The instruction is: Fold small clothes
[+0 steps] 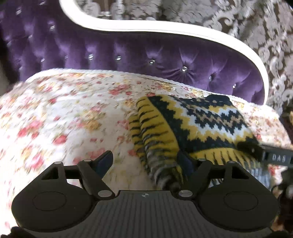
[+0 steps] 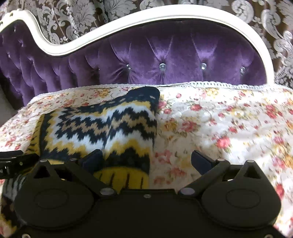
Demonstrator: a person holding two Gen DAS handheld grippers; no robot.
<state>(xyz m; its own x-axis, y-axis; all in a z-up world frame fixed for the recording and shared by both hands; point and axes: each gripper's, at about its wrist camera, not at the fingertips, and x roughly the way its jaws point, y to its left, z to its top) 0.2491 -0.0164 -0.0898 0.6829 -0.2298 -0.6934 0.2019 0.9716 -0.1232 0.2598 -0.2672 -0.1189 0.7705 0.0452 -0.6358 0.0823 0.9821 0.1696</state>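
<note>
A small knitted garment [image 1: 197, 124] with yellow, navy and white zigzags lies folded on the flowered bed cover [image 1: 64, 113]. In the left wrist view my left gripper [image 1: 146, 161] is open, its jaws wide apart; the garment's striped yellow edge [image 1: 155, 146] lies between the fingers, near the right one. In the right wrist view the garment [image 2: 102, 126] lies left of centre. My right gripper [image 2: 146, 161] is open over the garment's yellow ribbed hem [image 2: 122, 177], its left finger [image 2: 93, 159] on the knit. The right gripper's finger shows in the left view [image 1: 271, 155].
A purple tufted headboard [image 2: 164, 60] with a white curved frame [image 2: 164, 12] stands behind the bed. Patterned brown and silver wallpaper [image 2: 77, 16] is behind it. The flowered cover [image 2: 228, 128] stretches right of the garment.
</note>
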